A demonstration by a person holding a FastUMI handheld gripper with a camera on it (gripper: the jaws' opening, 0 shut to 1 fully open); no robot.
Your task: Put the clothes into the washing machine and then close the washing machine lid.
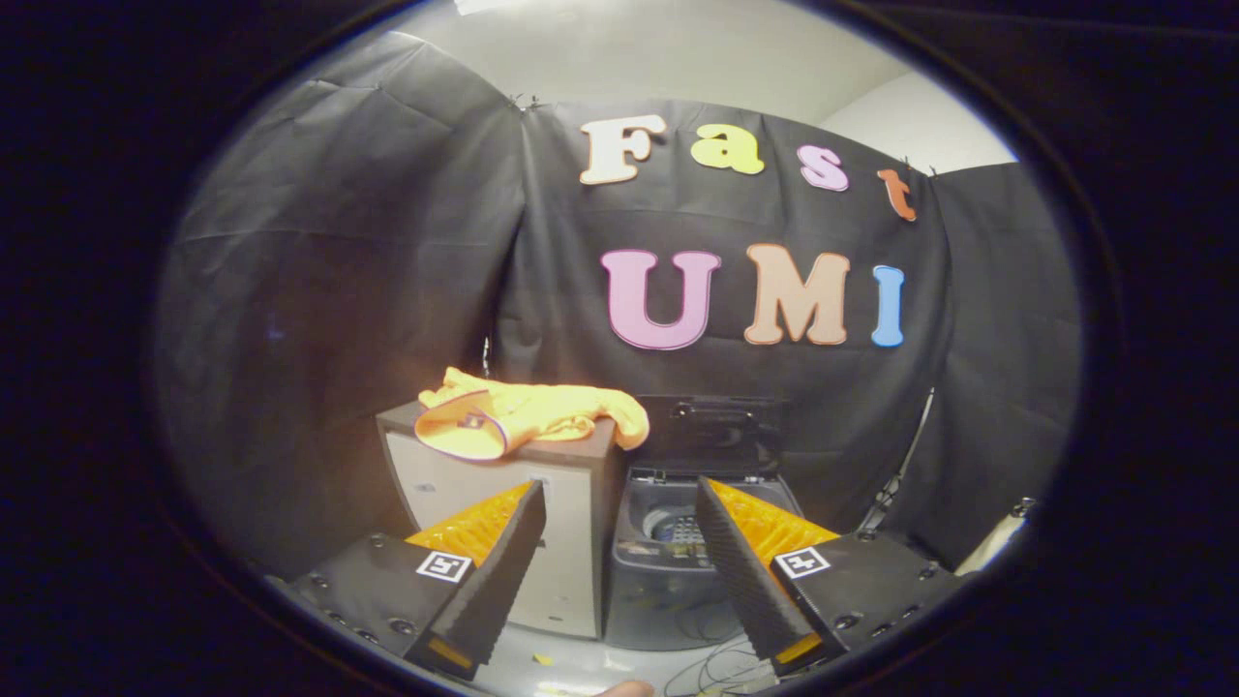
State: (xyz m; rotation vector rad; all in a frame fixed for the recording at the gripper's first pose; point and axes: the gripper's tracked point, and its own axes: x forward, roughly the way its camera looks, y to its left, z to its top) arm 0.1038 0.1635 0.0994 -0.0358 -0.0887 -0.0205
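An orange garment (528, 418) lies bunched on top of a small cabinet (503, 503), beyond my left finger. To the cabinet's right stands a dark top-loading washing machine (668, 571) with its lid (721, 431) raised upright against the booth wall, and the drum (668, 528) shows inside. My gripper (619, 499) is open, held back from both the cabinet and the machine, with nothing between its fingers. The gap between the fingers frames the cabinet's right edge and the machine's opening.
Black cloth walls close the booth behind and on both sides. Thin cables (711, 668) trail on the pale floor in front of the machine. A pale object (992, 542) leans at the far right by the wall.
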